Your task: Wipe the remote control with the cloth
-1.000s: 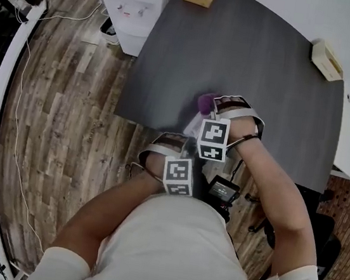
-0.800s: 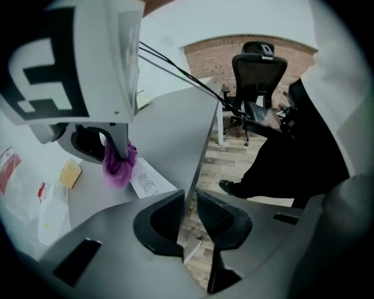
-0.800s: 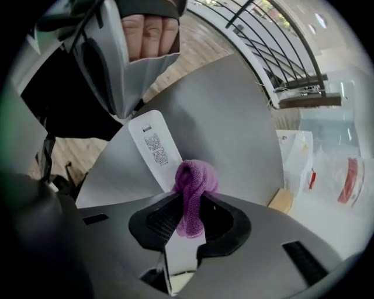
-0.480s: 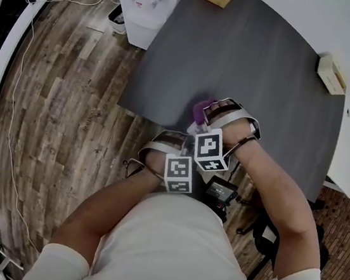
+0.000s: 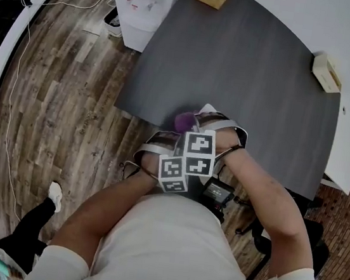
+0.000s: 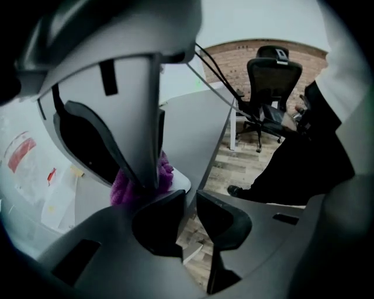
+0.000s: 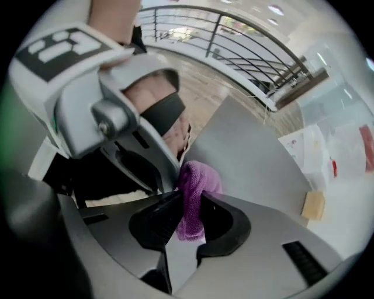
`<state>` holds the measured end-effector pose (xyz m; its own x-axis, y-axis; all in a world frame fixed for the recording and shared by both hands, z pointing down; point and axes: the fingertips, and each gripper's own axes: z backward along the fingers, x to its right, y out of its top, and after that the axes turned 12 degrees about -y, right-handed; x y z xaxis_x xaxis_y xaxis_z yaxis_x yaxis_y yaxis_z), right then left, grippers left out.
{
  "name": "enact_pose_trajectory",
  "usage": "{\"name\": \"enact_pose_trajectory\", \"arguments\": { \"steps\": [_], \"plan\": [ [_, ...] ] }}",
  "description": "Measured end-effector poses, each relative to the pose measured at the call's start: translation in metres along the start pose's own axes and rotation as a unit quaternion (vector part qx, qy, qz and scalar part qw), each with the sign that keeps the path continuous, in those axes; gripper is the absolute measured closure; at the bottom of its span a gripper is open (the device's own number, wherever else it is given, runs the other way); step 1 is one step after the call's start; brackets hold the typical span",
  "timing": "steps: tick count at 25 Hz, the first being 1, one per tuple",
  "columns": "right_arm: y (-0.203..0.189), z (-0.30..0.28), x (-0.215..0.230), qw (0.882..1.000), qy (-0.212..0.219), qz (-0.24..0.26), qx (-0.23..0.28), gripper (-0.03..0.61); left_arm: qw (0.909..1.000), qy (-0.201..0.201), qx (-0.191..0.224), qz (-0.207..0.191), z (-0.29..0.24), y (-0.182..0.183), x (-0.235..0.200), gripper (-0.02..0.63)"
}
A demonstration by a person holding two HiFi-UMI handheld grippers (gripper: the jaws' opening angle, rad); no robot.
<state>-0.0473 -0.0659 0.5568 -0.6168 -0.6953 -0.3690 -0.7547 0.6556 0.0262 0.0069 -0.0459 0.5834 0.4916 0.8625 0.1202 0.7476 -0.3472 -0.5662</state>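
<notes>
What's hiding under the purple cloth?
A white rounded end, probably the remote control, peeks out beneath the purple cloth. The rest is covered by the cloth and the right gripper.

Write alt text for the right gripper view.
The right gripper has its jaws clamped on a bunched purple cloth at the edge of a grey table. The left gripper crowds in from the upper left, close to the cloth. Wooden floor and a curved railing lie beyond.

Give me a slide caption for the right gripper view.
Close-up: right tool clamped on a fuzzy purple cloth at the edge of the dark grey tabletop.
</notes>
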Motion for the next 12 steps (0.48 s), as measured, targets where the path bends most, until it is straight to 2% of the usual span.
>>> {"name": "enact_pose_trajectory", "arguments": {
  "steps": [3,5,7,9,12],
  "plan": [
    [0.004,0.011,0.011,0.990,0.008,-0.136,0.036,0.485,0.9999,-0.003,0.000,0.017,0.003,-0.005,0.001,0.552],
    [-0.008,0.024,0.031,0.972,-0.028,-0.226,0.051,0.485,0.9992,0.003,0.012,0.039,0.011,-0.005,-0.001,0.552],
    [-0.033,0.042,0.050,0.945,-0.078,-0.313,0.058,0.485,0.9976,0.012,0.028,0.062,0.019,0.002,-0.008,0.551],
    [-0.066,0.061,0.057,0.910,-0.119,-0.393,0.057,0.485,0.9958,0.018,0.038,0.081,0.023,0.010,-0.018,0.532],
    [-0.112,0.078,0.036,0.861,-0.152,-0.483,0.040,0.485,0.9965,0.021,0.028,0.075,0.018,0.020,-0.032,0.410]
  ]
}}
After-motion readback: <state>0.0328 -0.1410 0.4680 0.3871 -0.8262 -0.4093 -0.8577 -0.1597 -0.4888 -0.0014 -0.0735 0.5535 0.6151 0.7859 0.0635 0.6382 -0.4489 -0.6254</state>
